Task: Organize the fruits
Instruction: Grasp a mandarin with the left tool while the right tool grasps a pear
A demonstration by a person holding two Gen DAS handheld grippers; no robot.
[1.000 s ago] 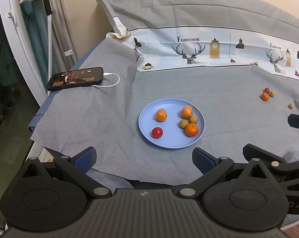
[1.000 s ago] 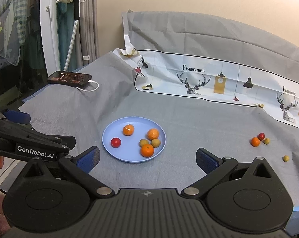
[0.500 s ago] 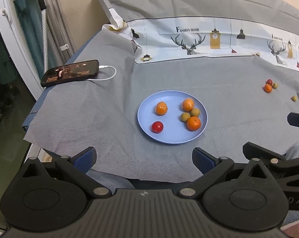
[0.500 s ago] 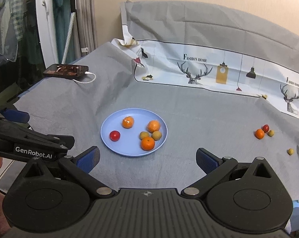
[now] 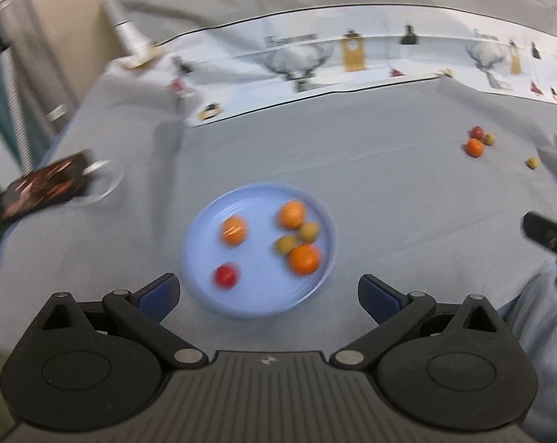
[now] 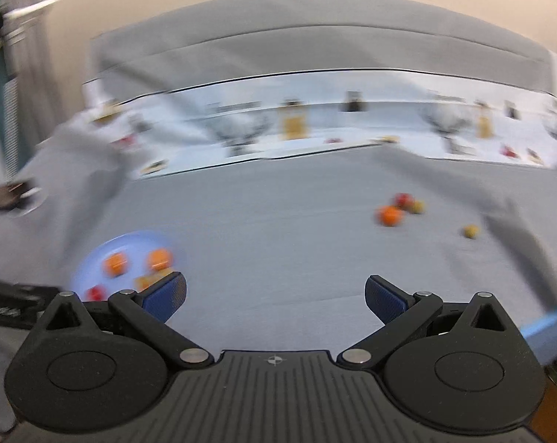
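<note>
A blue plate (image 5: 204, 229) on the grey cloth holds three oranges, two small yellow-green fruits and a red one (image 5: 226, 276). My left gripper (image 5: 267, 293) is open and empty, just in front of the plate. On the cloth to the right lie an orange (image 6: 389, 215), a red fruit (image 6: 403, 199), a green fruit (image 6: 418, 206) and a lone green fruit (image 6: 471, 231). My right gripper (image 6: 274, 297) is open and empty, well short of them. The plate (image 6: 94, 254) shows at the lower left of the right wrist view. Both views are blurred.
A phone (image 5: 46, 188) with a white cable lies at the cloth's left edge. A printed white band (image 5: 352, 59) crosses the back of the cloth. The loose fruits also show in the left wrist view (image 5: 474, 147).
Both grippers have moved forward and swung right. The plate is now closer to the left gripper. The loose fruits have shifted toward the centre of the right wrist view. Both stay open.
</note>
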